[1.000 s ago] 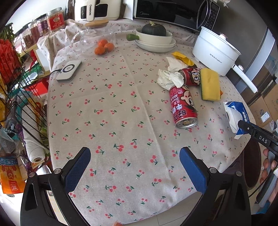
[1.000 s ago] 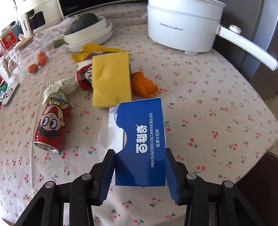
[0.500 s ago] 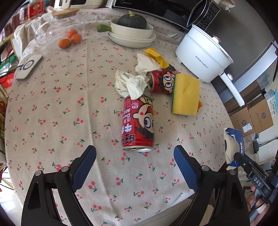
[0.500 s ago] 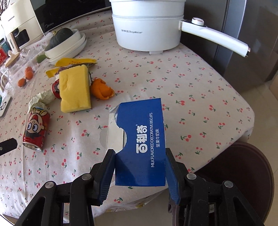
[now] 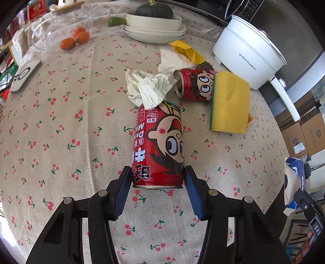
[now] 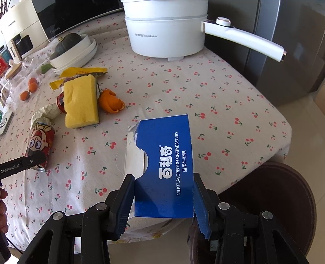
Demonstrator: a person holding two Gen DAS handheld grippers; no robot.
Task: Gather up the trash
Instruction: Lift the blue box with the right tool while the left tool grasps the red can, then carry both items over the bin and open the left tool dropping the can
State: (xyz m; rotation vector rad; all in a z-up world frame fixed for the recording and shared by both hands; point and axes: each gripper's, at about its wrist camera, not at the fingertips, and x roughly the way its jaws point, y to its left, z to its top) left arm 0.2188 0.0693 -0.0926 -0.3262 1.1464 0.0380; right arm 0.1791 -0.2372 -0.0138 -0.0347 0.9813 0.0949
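Note:
A red drink can (image 5: 159, 146) lies on its side on the cherry-print tablecloth (image 5: 61, 126). My left gripper (image 5: 157, 182) has its jaws against both sides of the can's near end. Crumpled tissue (image 5: 146, 87), a second red can (image 5: 193, 84), a yellow sponge (image 5: 230, 105) and a yellow wrapper (image 5: 187, 50) lie beyond it. My right gripper (image 6: 163, 195) is shut on a torn blue biscuit box (image 6: 164, 170), held above the table's edge. An orange peel (image 6: 110, 101) lies by the sponge (image 6: 81, 103).
A white electric pot (image 6: 166, 30) with a long handle stands at the back. A bowl with a dark squash (image 5: 154, 18), small oranges (image 5: 74, 39) and a white device (image 5: 24, 75) sit further back. A dark round stool (image 6: 274, 203) stands below the table edge.
My left gripper has moved forward and to the right to the near can, and its jaws have closed onto it. My right gripper has pulled back from the table with the box.

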